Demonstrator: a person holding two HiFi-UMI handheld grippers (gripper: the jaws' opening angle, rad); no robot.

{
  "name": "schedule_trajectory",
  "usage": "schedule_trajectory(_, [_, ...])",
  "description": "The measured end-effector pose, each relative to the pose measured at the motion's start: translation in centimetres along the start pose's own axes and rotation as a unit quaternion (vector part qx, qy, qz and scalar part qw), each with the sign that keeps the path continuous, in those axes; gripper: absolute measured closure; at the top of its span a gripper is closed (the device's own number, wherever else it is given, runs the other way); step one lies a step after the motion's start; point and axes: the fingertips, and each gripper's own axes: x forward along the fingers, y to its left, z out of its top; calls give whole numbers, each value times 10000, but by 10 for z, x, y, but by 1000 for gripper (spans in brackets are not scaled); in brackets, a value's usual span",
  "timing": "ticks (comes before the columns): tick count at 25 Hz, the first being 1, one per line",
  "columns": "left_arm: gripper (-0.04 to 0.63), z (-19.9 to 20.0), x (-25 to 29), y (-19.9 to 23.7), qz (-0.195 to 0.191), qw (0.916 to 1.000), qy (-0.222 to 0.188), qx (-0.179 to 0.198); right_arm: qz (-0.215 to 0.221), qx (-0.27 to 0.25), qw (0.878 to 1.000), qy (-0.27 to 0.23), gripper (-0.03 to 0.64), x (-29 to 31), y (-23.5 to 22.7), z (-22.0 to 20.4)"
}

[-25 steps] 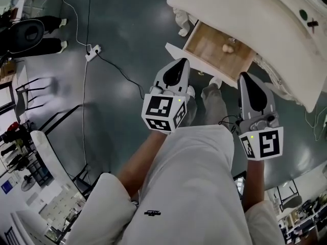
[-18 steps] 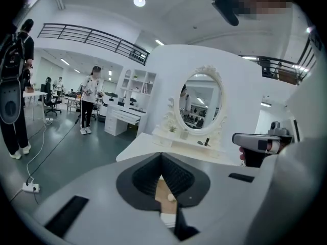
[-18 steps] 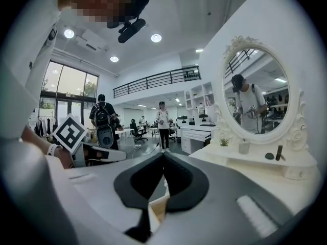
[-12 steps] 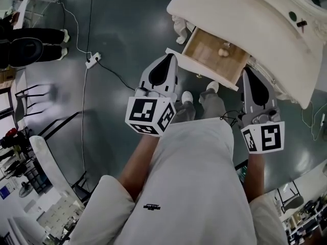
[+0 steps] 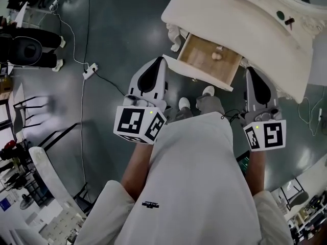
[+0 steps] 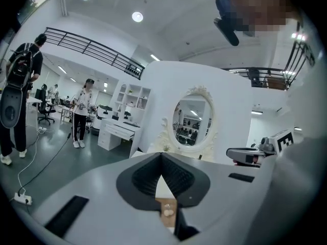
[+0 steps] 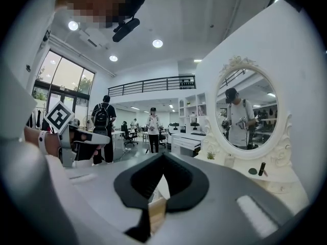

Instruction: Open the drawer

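The white dressing table (image 5: 240, 14) stands at the upper right of the head view. Its drawer (image 5: 196, 60) is pulled out, showing a wooden bottom with a small pale object (image 5: 217, 55) on it. My left gripper (image 5: 157, 64) hangs shut and empty just left of the drawer's front corner, not touching it. My right gripper (image 5: 253, 73), also shut and empty, sits off the drawer's right end. In the left gripper view the left gripper (image 6: 162, 157) points at the oval mirror (image 6: 193, 119), with the drawer (image 6: 166, 208) below. The right gripper (image 7: 163, 157) faces the same mirror (image 7: 250, 114).
A power strip (image 5: 91, 68) and its cable lie on the dark floor to the left. Small items (image 5: 280, 15) sit on the tabletop. Chairs and racks line the left edge. People (image 6: 82, 111) stand by a white desk (image 6: 116, 131) further off.
Both grippers have risen and drawn back from the drawer, the left one more, sliding left in the head view. The drawer stays open and both stay shut.
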Motion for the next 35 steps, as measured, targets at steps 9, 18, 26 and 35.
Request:
schedule_trajectory(9, [586,14,-12,-6,-377,9992,-58,103,-165,-65,9998,-44,606,-11,2,8])
schedule_trajectory(18, [586,13,-16,-20,-678,9976,14,159,30,-244,9995,194,606,-30,10,-2])
schedule_trajectory(26, [586,5,-20,-36,-898,9956,136,219,41,-263,9995,177,606,-46,16,-1])
schedule_trajectory(35, [586,-2,-23,-50,-1085,9936,225,235,-77,-260,9996,60,606,-55,17,6])
